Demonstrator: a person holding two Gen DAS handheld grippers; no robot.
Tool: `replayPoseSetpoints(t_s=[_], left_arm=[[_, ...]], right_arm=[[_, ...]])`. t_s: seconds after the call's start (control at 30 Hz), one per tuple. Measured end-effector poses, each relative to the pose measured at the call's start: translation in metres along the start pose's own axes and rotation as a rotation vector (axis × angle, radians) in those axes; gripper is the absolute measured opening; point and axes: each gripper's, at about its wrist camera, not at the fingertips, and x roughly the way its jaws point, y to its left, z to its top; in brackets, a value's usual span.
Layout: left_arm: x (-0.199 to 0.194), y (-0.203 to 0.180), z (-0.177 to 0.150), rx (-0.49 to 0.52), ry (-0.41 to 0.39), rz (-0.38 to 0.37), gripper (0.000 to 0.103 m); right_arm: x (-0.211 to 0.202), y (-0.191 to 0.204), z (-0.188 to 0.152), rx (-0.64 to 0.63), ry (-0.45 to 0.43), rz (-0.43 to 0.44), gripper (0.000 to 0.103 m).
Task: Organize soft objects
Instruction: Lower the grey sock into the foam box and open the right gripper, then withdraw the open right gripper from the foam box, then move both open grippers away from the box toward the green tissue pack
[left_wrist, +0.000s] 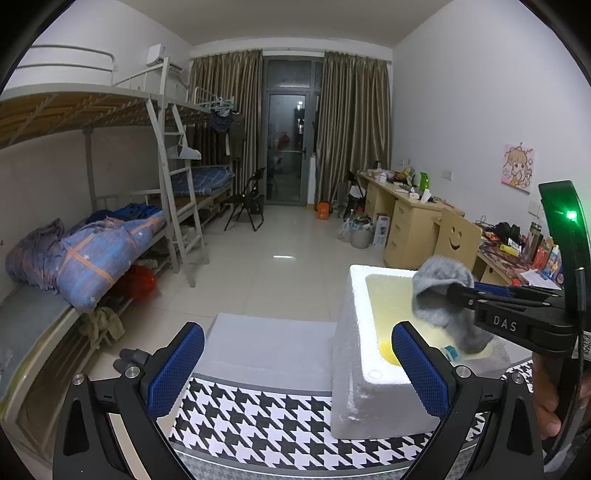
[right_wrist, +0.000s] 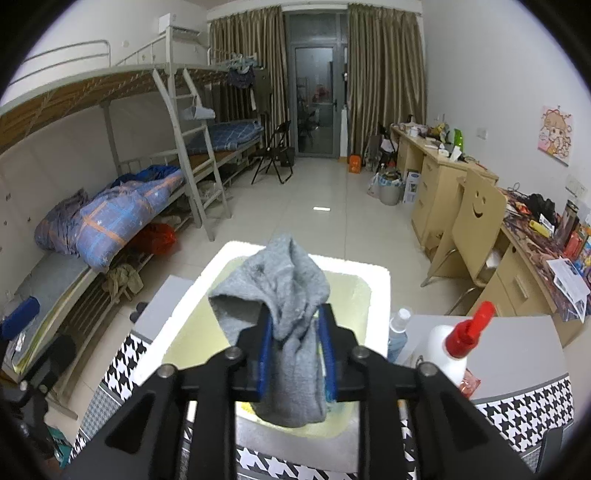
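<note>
A grey sock (right_wrist: 284, 280) hangs bunched between the blue pads of my right gripper (right_wrist: 295, 317), which is shut on it. It is held just above the yellowish inside of a white foam box (right_wrist: 221, 273). In the left wrist view the sock (left_wrist: 439, 295) droops from the right gripper (left_wrist: 454, 291) over the box (left_wrist: 354, 332), its lower end reaching down inside. Something small, yellow and teal (left_wrist: 450, 350), lies at the bottom of the box. My left gripper (left_wrist: 299, 369) stands open at the box's near left corner, nothing between its pads.
The box sits on a table under a black-and-white houndstooth cloth (left_wrist: 258, 413), beside a flat grey board (left_wrist: 266, 339). Right of the box stand a white bottle with a red nozzle (right_wrist: 458, 343) and a small clear bottle (right_wrist: 399, 328). Bunk beds left, desks right.
</note>
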Motion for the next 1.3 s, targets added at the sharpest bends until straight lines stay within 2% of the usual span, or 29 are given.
replayPoseSetpoints(t_s=[0.07, 0.1, 0.13, 0.27, 0.5, 0.77, 0.93, 1.3], left_arm=[[0.002, 0.0, 0.0, -0.001, 0.003, -0.001, 0.102], [0.002, 0.0, 0.0, -0.001, 0.003, 0.0, 0.102], [0.002, 0.001, 0.0, -0.001, 0.003, -0.001, 0.102], [0.003, -0.001, -0.002, 0.001, 0.007, -0.004, 0.102], [-0.007, -0.007, -0.001, 0.012, -0.006, -0.017, 0.102], [-0.023, -0.017, -0.001, 0.031, -0.023, -0.024, 0.102], [-0.034, -0.022, -0.003, 0.033, -0.033, -0.029, 0.102], [-0.053, -0.033, -0.011, 0.053, -0.043, -0.039, 0.102]], right_arm=[[0.0, -0.003, 0.0, 0.014, -0.007, 0.006, 0.057], [-0.001, -0.004, -0.001, 0.019, -0.011, 0.011, 0.071], [-0.002, -0.004, -0.002, 0.019, -0.016, 0.017, 0.079], [-0.005, -0.002, -0.002, 0.0, -0.023, -0.006, 0.079], [-0.029, -0.002, -0.008, -0.008, -0.056, 0.015, 0.08], [-0.059, -0.008, -0.013, 0.029, -0.142, 0.034, 0.097], [-0.068, -0.003, -0.021, -0.001, -0.139, 0.023, 0.098], [-0.092, -0.008, -0.035, 0.027, -0.167, 0.03, 0.098]])
